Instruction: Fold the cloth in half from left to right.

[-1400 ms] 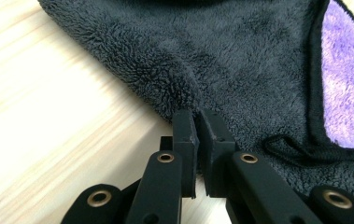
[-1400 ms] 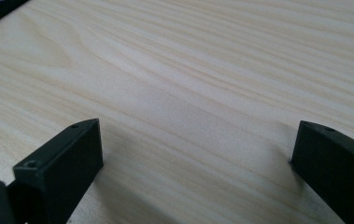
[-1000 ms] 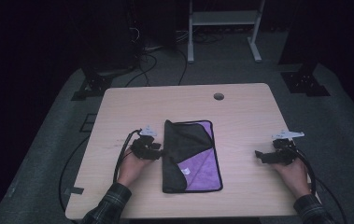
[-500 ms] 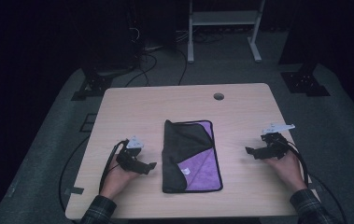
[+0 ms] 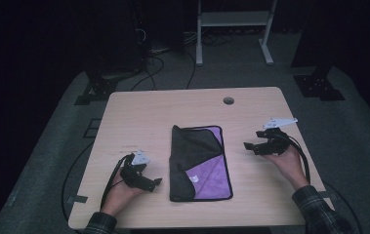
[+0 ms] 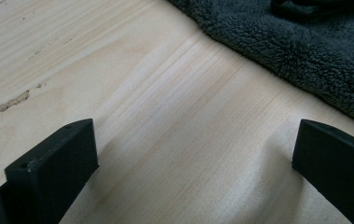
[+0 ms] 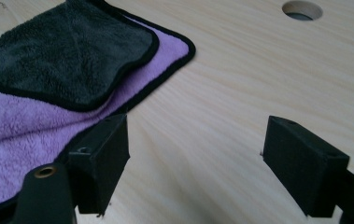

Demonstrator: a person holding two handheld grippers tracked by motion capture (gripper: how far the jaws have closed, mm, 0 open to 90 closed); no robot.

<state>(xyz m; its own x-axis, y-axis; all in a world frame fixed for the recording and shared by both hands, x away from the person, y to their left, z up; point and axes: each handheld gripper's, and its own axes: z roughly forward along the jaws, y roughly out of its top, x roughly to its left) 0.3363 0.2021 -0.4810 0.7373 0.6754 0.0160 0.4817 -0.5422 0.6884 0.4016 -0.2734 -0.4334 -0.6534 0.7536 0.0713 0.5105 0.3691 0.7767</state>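
A folded towel [image 5: 199,161], dark grey over purple, lies in the middle of the wooden table [image 5: 163,112]. My left gripper [image 5: 154,183] rests low at the towel's left, apart from it. Its jaws have just been opening and stand wide over bare wood. In the left gripper view the left gripper [image 6: 195,140] has the grey towel [image 6: 305,46] beyond it. My right gripper [image 5: 249,146] hovers to the right of the towel, jaws just closing somewhat, still apart with nothing between them. In the right gripper view the right gripper [image 7: 198,140] faces wood, with the towel [image 7: 72,51] at its left.
A round cable hole [image 5: 228,101] sits near the table's far edge, also seen as a hole [image 7: 301,9] in the right gripper view. A white metal frame [image 5: 234,19] and cables stand on the dark floor beyond the table.
My left gripper has drawn back from the towel's left edge toward the near left and opened. The right gripper has risen and moved left toward the towel.
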